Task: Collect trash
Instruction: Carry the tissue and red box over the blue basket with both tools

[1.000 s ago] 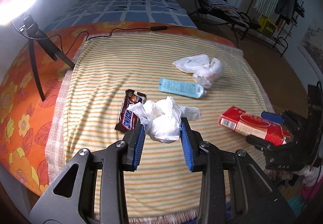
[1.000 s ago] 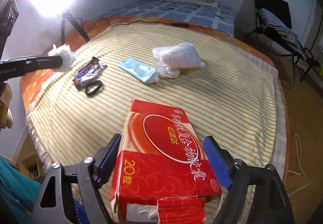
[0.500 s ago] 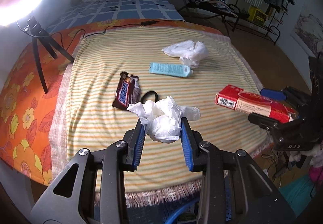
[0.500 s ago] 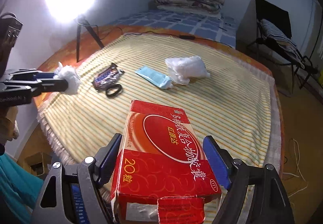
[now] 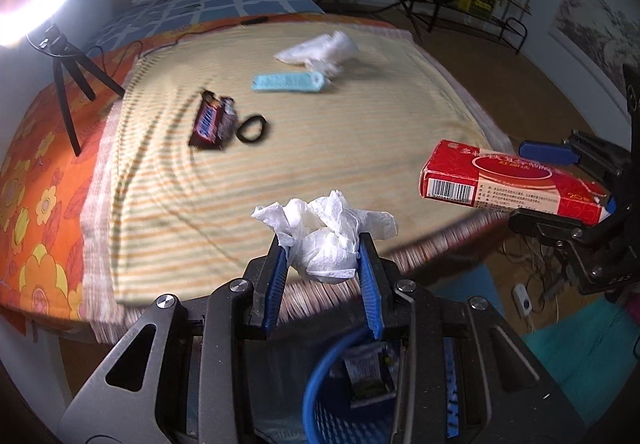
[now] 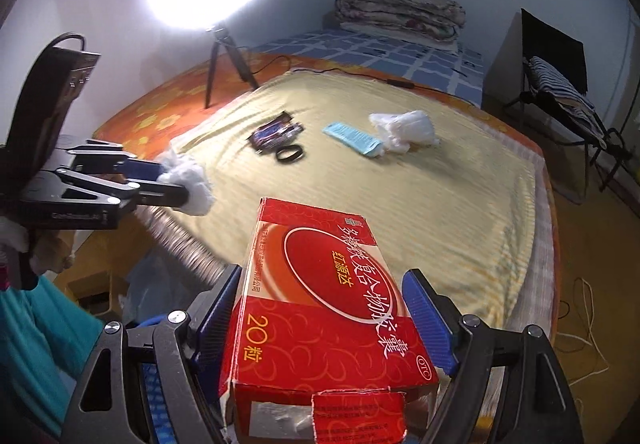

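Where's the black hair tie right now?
The black hair tie lies on the striped bed cover, left of centre in the left wrist view, right beside the dark candy bar wrapper and short of the blue packet.

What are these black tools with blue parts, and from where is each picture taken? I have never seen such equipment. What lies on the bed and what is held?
There is no robot: a person holds a two-finger tool in each hand, and each tool carries a wide-angle camera looking along its blue jaws. One picture is from the left gripper, shut on a crumpled tissue. The other is from the right gripper, shut on a red box. On the striped blanket lie a candy bar wrapper, a black hair tie, a light blue packet and a white plastic bag. A blue basket sits below the left gripper.
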